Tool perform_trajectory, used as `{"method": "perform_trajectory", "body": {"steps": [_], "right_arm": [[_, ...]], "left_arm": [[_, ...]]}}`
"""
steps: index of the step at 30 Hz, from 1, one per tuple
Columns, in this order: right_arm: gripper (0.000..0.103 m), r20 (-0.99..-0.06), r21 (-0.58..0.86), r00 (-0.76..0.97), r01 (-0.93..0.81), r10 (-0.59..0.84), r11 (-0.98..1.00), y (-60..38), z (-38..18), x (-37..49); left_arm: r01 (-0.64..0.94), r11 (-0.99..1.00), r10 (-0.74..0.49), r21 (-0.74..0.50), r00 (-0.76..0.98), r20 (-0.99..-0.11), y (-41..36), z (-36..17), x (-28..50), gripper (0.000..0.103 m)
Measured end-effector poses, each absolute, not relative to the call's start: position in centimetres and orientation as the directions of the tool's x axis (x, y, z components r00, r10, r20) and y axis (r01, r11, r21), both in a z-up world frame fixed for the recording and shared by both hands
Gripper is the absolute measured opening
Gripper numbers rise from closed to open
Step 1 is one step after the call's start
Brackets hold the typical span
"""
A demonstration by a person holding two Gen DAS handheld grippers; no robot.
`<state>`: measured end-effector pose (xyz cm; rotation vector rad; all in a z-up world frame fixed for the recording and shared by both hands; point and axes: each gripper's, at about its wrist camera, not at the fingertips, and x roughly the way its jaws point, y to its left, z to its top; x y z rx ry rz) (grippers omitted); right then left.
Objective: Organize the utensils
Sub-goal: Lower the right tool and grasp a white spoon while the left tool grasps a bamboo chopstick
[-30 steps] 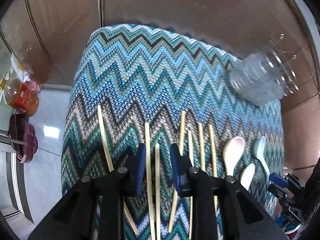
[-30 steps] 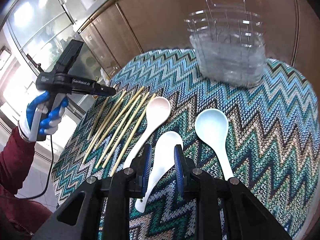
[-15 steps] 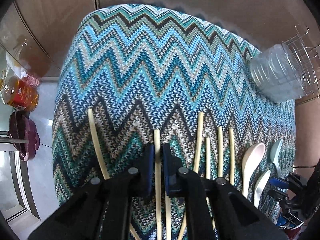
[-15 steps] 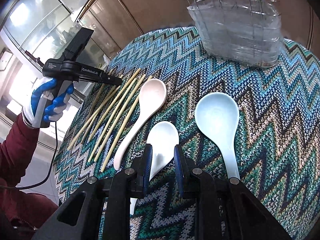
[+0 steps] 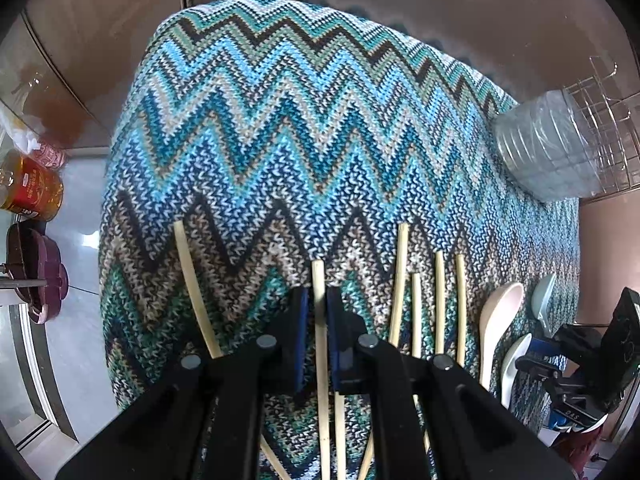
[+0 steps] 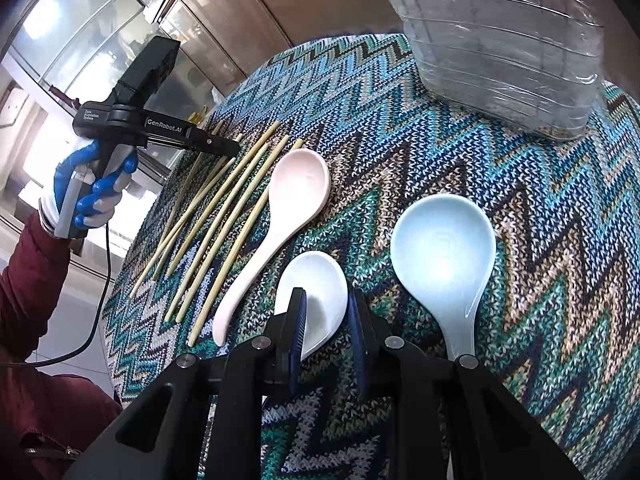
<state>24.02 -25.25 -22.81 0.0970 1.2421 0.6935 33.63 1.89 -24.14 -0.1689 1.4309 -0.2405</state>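
Lying flat on the zigzag cloth of the surface (image 5: 320,120), one chopstick (image 5: 319,280) is sitting between the blue pads of the left tool (image 5: 316,312), which is pinching it for lifting. The white spoon (image 6: 316,292) is lying between the pads of the right tool (image 6: 326,320), narrow but not gripping. The wire basket (image 6: 504,40) is waiting behind, probably as their destination.

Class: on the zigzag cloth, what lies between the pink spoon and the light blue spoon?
The small white spoon lies between the pink spoon and the light blue spoon, nearer the camera. The right wrist view shows it.
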Motion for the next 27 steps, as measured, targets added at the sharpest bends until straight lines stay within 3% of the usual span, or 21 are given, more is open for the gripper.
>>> {"method": "perform_trajectory", "body": {"steps": [16,24,27], "right_arm": [[0.022,-0.835,0.438,0.115,-0.453,0.538,0.776,-23.4,-24.3,25.8],[0.022,-0.828,0.448,0.11,-0.46,0.55,0.767,-24.6,-24.2,25.5],[0.017,-0.83,0.441,0.111,-0.468,0.546,0.766,-24.7,-24.2,25.6]], "left_arm": [[0.052,0.952,-0.306,-0.303,0.078,-0.949,2.7,-24.8,35.6,0.01],[0.089,0.962,-0.263,-0.257,0.056,-0.963,1.6,-24.3,36.5,0.015],[0.105,0.968,-0.237,-0.229,0.07,-0.969,0.9,-24.3,36.5,0.015]]}}
